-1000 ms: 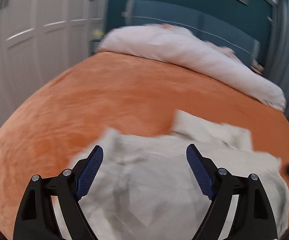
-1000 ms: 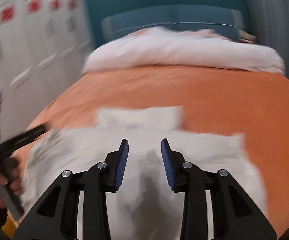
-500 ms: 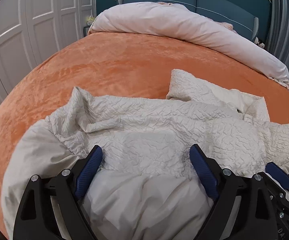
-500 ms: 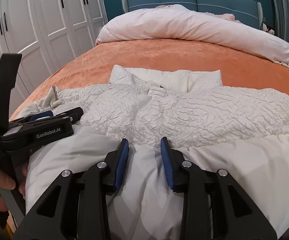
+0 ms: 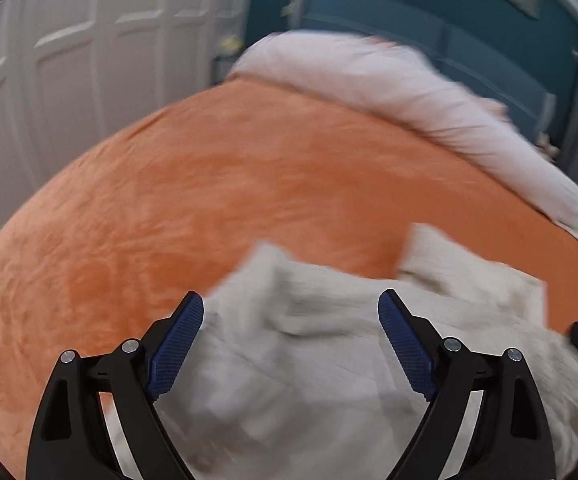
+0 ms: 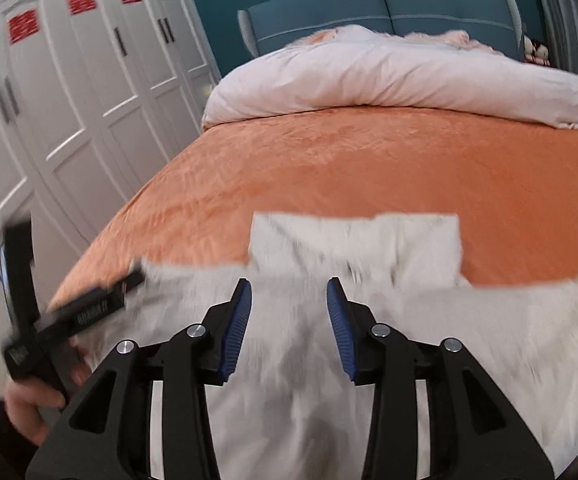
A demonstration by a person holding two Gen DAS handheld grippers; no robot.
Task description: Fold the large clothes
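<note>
A large cream crinkled garment [image 5: 329,344] lies rumpled on the orange bedspread [image 5: 209,200] at the near end of the bed. It also shows in the right wrist view [image 6: 429,320], blurred by motion. My left gripper [image 5: 291,320] is open wide and empty, above the garment's left part. My right gripper [image 6: 289,312] is partly open and empty, above the garment's middle. The left gripper's body [image 6: 69,320] and the hand holding it show at the left of the right wrist view.
A rolled pale pink duvet [image 6: 401,76] lies across the head of the bed before a blue headboard [image 6: 381,4]. White wardrobe doors [image 6: 69,100] run along the left side. The orange bedspread [image 6: 369,160] stretches between garment and duvet.
Both grippers have lifted up and back from the garment; the views now look from higher and are motion-blurred. The jaws kept their openings.
</note>
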